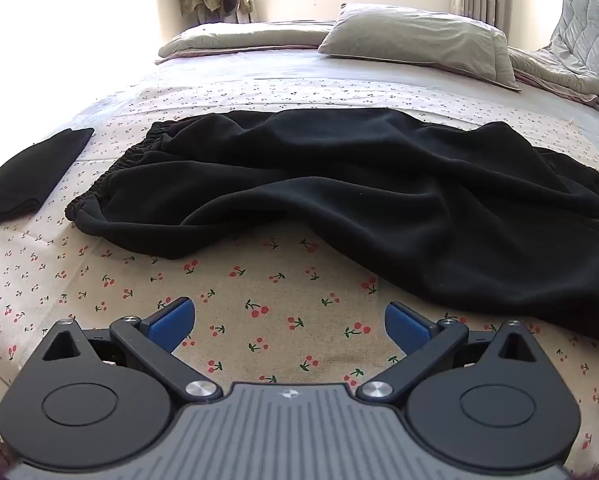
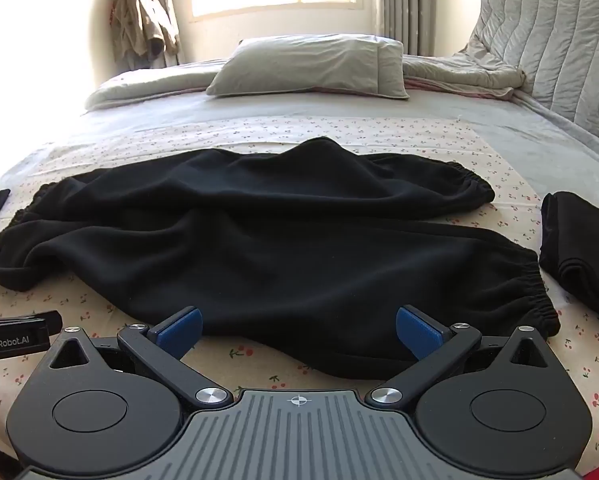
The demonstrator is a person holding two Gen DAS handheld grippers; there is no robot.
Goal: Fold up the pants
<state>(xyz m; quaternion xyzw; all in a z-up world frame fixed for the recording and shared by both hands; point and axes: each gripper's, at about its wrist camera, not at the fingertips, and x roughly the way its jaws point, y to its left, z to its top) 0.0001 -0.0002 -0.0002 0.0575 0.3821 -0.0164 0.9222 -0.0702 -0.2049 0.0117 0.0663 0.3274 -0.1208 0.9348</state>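
Note:
Black pants (image 1: 339, 184) lie crumpled across a cherry-print sheet (image 1: 259, 300), with the elastic waistband (image 1: 111, 168) at the left. In the right wrist view the same pants (image 2: 259, 248) show both elastic cuffs (image 2: 539, 292) at the right. My left gripper (image 1: 287, 316) is open above bare sheet, just short of the pants' near edge. My right gripper (image 2: 297, 318) is open too, its blue fingertips (image 2: 183, 324) hovering over the near hem, with nothing pinched between them. The left gripper's body (image 2: 15, 336) shows at the left edge of the right wrist view.
A folded black garment (image 1: 31, 172) lies left of the pants, and another (image 2: 579, 240) lies to their right. Beyond are a grey pillow (image 2: 311, 64), a rumpled quilt (image 2: 459, 72) and a padded headboard (image 2: 559, 40). A coat (image 2: 139, 20) hangs by the window.

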